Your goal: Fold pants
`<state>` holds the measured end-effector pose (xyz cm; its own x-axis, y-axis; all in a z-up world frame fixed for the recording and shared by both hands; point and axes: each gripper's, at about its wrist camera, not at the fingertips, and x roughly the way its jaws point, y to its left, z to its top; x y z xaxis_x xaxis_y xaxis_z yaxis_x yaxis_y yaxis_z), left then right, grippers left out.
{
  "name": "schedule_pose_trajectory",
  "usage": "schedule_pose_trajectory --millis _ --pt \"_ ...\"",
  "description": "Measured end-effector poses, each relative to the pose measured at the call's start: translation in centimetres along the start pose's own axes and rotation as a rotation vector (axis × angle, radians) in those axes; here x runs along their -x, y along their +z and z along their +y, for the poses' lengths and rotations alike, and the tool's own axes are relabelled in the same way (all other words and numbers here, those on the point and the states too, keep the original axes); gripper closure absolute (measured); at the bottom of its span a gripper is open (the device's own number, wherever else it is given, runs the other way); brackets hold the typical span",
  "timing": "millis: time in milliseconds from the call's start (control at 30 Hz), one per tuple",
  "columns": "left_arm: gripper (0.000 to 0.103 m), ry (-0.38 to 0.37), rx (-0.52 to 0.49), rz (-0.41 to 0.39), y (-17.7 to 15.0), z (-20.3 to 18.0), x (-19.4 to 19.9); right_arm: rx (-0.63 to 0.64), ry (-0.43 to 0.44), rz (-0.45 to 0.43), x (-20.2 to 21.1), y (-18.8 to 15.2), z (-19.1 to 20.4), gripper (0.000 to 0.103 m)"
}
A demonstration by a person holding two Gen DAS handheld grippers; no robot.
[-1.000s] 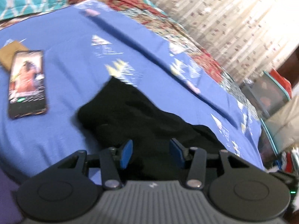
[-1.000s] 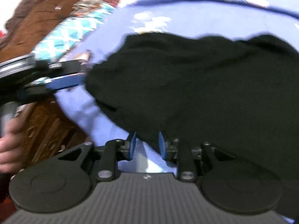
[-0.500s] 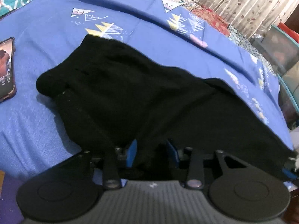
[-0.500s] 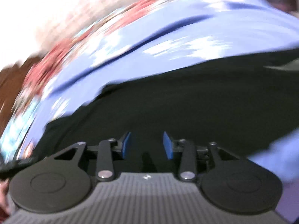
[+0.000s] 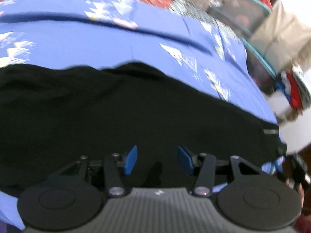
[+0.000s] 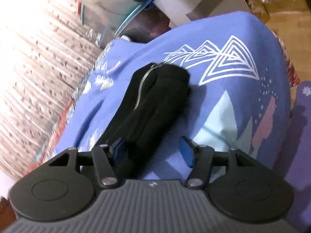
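The black pants [image 5: 120,112] lie spread across the blue patterned bedsheet [image 5: 97,36], filling the lower half of the left wrist view. My left gripper [image 5: 158,160] is open, low over the black cloth, with nothing between its blue pads. In the right wrist view a narrow end of the pants [image 6: 153,101], with a silver zipper [image 6: 142,83], lies on the sheet [image 6: 243,101]. My right gripper [image 6: 153,151] is open over this end; the cloth passes between its fingers by the left pad [image 6: 118,149].
A pale curtain [image 6: 38,62] hangs beyond the bed. A clear bin with teal rim [image 5: 250,17] and piled clothes [image 5: 295,89] stand past the sheet's right end. A white box [image 6: 194,2] and wooden floor [image 6: 287,17] lie beyond the bed corner.
Both views swung right along the pants; the phone has left the left view. The right gripper, nearly shut on the pants' edge a second ago, has opened wide over the zipper end.
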<state>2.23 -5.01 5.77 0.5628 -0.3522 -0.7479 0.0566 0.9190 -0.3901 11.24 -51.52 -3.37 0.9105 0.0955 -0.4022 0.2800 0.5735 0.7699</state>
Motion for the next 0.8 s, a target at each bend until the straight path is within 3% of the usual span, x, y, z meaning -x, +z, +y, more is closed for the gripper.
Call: schedule_pose_trajectory --millis 133,267,300,333,400,467,567,667,800 --pt "0.056 0.026 -0.013 0.037 -0.4 -0.9 -0.6 -0.048 0.051 -0.039 -1.3 2.0 -0.3 0.040" --pt "0.056 0.043 0.031 0.048 -0.1 -0.2 -0.8 -0.097 0.058 -0.004 -3.1 2.1 1.4 0.043" --pt "0.056 0.046 0.038 0.049 0.0 -0.1 -0.8 -0.083 0.035 0.004 -3.5 2.1 1.8 0.059" --pt "0.056 0.051 0.043 0.049 0.1 0.0 -0.9 -0.064 0.033 0.024 -3.8 2.3 2.3 0.085" --pt "0.056 0.058 0.049 0.050 0.1 0.3 -0.9 -0.031 0.056 0.021 -3.0 1.6 3.7 0.088" --pt "0.056 0.057 0.061 0.049 0.1 0.7 -1.0 0.087 0.066 0.009 -2.0 1.2 6.4 0.089" --pt "0.056 0.044 0.088 0.049 0.1 1.4 -1.0 0.360 0.083 0.024 -1.0 -0.7 12.2 0.089" --pt "0.056 0.027 0.105 0.037 -0.1 2.0 -0.9 0.671 0.110 0.067 -0.5 -5.1 18.2 0.088" --pt "0.056 0.014 0.133 0.015 -0.4 3.2 -0.2 1.025 0.101 0.166 -1.5 -13.0 22.6 0.084"
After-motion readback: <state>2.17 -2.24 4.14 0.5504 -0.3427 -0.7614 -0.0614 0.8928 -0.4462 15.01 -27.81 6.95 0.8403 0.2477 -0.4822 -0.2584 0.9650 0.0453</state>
